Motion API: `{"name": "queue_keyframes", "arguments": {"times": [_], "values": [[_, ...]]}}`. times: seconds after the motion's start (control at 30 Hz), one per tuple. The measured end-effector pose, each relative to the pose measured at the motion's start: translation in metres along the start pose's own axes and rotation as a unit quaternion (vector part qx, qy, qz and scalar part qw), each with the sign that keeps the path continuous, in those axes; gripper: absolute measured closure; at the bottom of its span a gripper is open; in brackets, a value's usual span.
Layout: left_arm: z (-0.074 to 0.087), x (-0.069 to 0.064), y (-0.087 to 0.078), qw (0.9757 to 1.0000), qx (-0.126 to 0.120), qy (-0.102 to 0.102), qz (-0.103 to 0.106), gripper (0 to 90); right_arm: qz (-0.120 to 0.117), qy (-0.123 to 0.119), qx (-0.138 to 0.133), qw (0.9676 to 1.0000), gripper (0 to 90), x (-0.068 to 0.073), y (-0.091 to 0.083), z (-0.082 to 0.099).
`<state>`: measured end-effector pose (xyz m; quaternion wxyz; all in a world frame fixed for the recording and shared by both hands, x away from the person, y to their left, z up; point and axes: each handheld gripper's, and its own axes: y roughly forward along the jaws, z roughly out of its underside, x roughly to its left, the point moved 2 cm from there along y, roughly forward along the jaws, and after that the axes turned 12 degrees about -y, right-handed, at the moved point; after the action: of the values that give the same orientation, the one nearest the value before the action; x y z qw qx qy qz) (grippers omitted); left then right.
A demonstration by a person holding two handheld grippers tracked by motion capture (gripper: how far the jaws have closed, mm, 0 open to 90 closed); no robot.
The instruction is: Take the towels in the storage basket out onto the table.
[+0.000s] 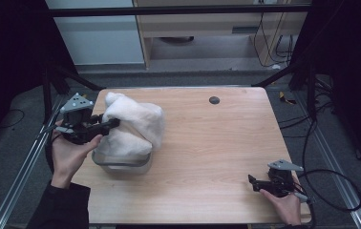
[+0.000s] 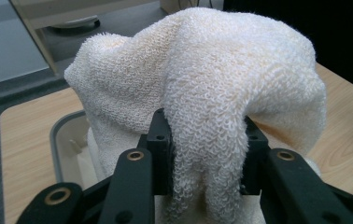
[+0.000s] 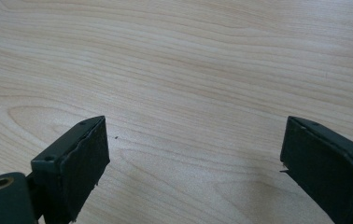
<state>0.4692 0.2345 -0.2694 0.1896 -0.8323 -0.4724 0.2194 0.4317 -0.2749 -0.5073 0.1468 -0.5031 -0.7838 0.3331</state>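
Two tools are seen from the high view. The left tool [image 1: 114, 123] is clenched on a cream terry towel [image 1: 135, 125], which is bunched into a soft mound at about nine o'clock on the wooden desk [image 1: 217, 152], draped over and partly inside a clear, round-cornered container [image 1: 121, 162]. The towel lies directly ahead of the left tool, toward three o'clock from it, so this hand is judged far nearer than the other. The right tool [image 1: 251, 181] is rested at about five o'clock, well apart from the towel.

From the left gripper view, a thick fold of looped, nubbly towel [image 2: 202, 93] is pinched between the black jaws, its long axis hanging downward; the container rim [image 2: 60, 135] is visible at eight o'clock.

From the right gripper view, the jaws are spread wide and released over bare, pale wood grain [image 3: 188, 70].
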Motion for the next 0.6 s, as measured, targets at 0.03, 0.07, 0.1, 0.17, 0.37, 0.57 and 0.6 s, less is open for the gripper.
{"name": "queue_keyframes", "arguments": {"times": [0.03,0.07,0.1,0.17,0.37,0.57,0.6], "values": [[-0.001,-0.003,0.001,1.0000,0.000,0.002,0.003,65.1,0.000,0.001,0.000,1.0000,7.9,0.000,0.000,0.000],[-0.001,-0.006,0.002,1.0000,0.000,0.004,0.006,65.1,-0.001,0.000,0.000,1.0000,7.9,0.000,0.000,0.000],[-0.002,-0.009,0.002,0.9999,0.001,0.007,0.009,65.1,0.000,0.000,0.000,1.0000,7.9,0.000,0.000,0.000],[-0.004,-0.015,0.005,0.9998,0.004,0.013,0.012,65.1,0.001,-0.002,-0.001,1.0000,8.0,0.000,0.000,0.000],[-0.006,-0.032,0.017,0.9991,0.013,0.029,0.028,65.1,-0.001,0.001,-0.003,1.0000,7.9,0.000,-0.001,0.000],[-0.004,-0.047,0.028,0.9980,0.018,0.039,0.046,65.0,0.002,-0.002,-0.004,1.0000,7.9,-0.001,-0.002,0.000],[-0.004,-0.049,0.030,0.9980,0.016,0.038,0.049,65.0,0.002,-0.002,-0.004,1.0000,8.0,-0.001,-0.002,0.000]]}}
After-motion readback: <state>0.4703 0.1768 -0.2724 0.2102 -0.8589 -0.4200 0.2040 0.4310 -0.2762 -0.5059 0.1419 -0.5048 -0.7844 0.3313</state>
